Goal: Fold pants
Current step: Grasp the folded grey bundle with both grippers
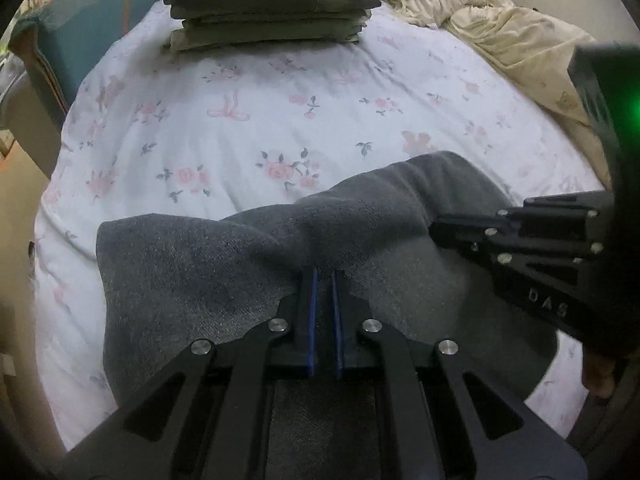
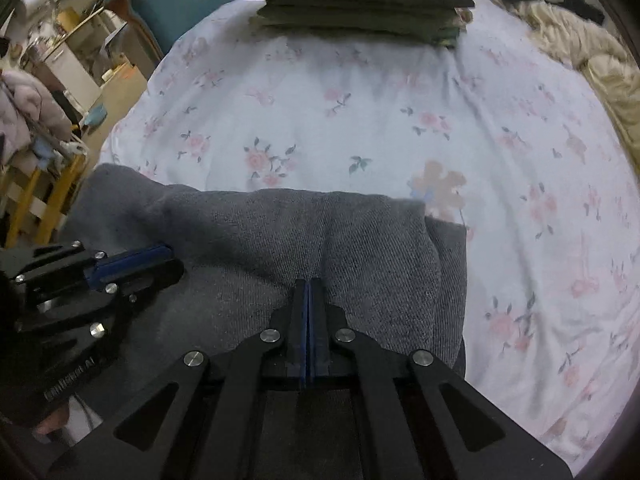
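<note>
Spreading across nearly everything in both views: flowered bedsheet [image 1: 248, 120]. Bunching along its far right edge: cream blanket [image 1: 500, 28]. Sitting at the far middle of the sheet: stack of folded olive garments [image 1: 268, 0]. Lying on the near part of the sheet, folded over and rumpled: grey pants [image 1: 208, 252]. Pointing steeply down onto the cloth, jaws standing almost together with a thin slit between the blue pads, pinch on the fabric impossible to confirm: left gripper [image 1: 325, 274]. Pressing fully closed just beside it, tips meeting the pants: right gripper [image 2: 307, 282].
</note>
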Demonstrator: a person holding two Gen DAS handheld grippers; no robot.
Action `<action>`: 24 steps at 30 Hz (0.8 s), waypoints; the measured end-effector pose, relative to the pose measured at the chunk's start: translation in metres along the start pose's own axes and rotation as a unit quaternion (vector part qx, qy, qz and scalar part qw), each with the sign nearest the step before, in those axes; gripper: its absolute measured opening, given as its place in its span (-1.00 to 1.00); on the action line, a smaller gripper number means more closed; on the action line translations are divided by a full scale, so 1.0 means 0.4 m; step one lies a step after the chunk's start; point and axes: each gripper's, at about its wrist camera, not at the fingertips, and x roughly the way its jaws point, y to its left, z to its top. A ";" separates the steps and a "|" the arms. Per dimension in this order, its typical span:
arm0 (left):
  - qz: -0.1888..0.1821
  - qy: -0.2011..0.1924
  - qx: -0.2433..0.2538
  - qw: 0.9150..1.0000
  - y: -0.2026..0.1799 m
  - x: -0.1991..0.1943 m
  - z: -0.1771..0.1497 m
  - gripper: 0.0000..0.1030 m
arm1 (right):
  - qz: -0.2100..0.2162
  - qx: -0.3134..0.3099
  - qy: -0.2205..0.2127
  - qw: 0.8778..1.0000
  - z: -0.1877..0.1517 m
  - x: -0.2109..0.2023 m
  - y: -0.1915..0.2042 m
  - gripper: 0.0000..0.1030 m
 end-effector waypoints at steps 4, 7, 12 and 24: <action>-0.043 0.016 -0.035 0.998 0.052 0.019 0.007 -0.90 | 0.006 0.011 0.012 1.000 0.005 0.020 -0.014 -1.00; -0.060 0.003 -0.062 0.996 0.059 -0.040 0.018 -0.92 | 0.045 0.034 -0.003 0.998 0.007 -0.025 -0.035 -1.00; -0.050 -0.059 -0.087 0.993 0.087 -0.132 0.028 -0.92 | 0.118 0.034 -0.071 0.990 0.040 -0.131 -0.010 -0.95; -0.002 -0.034 -0.121 0.992 0.152 -0.061 0.026 -0.98 | 0.065 -0.005 -0.047 0.997 0.046 -0.023 0.071 -0.97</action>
